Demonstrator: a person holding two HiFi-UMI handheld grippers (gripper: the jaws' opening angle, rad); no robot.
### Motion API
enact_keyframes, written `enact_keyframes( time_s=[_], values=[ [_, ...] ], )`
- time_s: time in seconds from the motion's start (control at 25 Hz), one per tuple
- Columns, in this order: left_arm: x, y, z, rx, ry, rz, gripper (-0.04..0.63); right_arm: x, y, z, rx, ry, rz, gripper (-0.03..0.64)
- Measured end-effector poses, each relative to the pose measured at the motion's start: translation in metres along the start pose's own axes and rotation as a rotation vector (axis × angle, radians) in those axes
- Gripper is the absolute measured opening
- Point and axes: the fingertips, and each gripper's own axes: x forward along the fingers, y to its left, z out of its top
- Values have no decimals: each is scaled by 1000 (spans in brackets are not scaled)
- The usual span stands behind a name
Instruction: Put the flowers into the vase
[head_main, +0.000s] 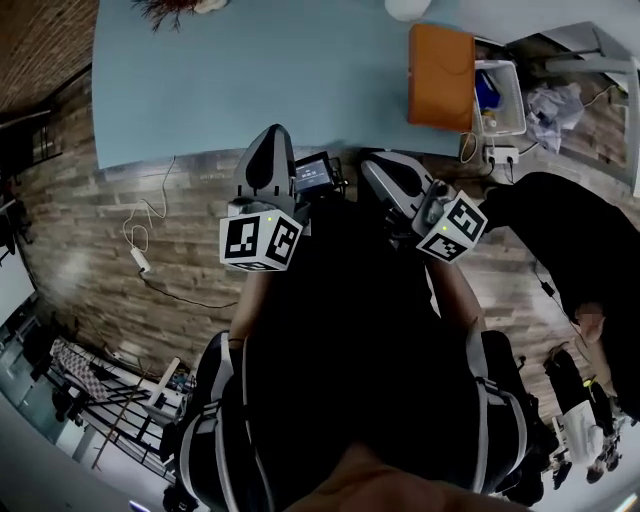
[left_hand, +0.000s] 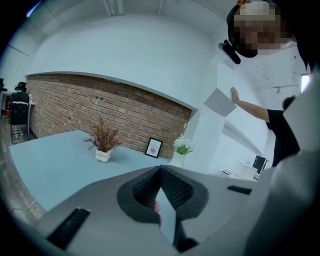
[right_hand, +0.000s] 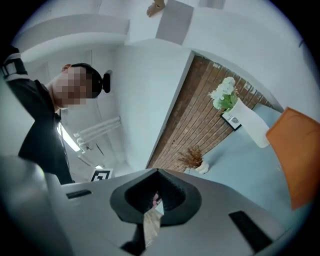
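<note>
A white vase (left_hand: 177, 159) stands at the far end of the light-blue table (left_hand: 45, 165), with white flowers and green leaves (left_hand: 183, 146) in its mouth. The right gripper view, rolled to one side, shows the same flowers (right_hand: 223, 93) and vase (right_hand: 251, 124). From the head view only the vase's (head_main: 407, 8) rounded white shape shows at the top edge. My left gripper (head_main: 273, 135) (left_hand: 160, 169) and right gripper (head_main: 372, 163) (right_hand: 157, 172) are both held close to my body, short of the table's near edge. Each has its jaws together with nothing between them.
A dried brown plant in a white pot (left_hand: 103, 143) and a small framed picture (left_hand: 154, 147) stand by the brick wall. An orange flat object (head_main: 441, 76) lies at the table's right end, next to a clear plastic box (head_main: 498, 98). A person (left_hand: 280, 75) stands to my right.
</note>
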Motion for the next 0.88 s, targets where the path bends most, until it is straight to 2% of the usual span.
enact_keyframes(
  time_s=[0.08,0.24,0.4,0.6,0.76,0.88],
  values=[
    [-21,4,-2,4,-19,-19,37,-2,11,-10,-21,2,-49,17],
    [-89,20,-16,-24,-14,-77,37,-2,63,-52,-81,26,-137,17],
    [-112,33,-49,-58,22,-99,37,-13,70,-77,-107,44,-217,17],
    [-160,49,-78,-98,75,-147,37,-62,94,-97,-118,-37,-401,17],
    [-180,38,-96,-88,130,-209,37,-98,115,-92,-116,-96,-506,17],
    [-187,13,-99,-75,133,-260,37,-119,136,-96,-179,-78,-542,17]
  ],
)
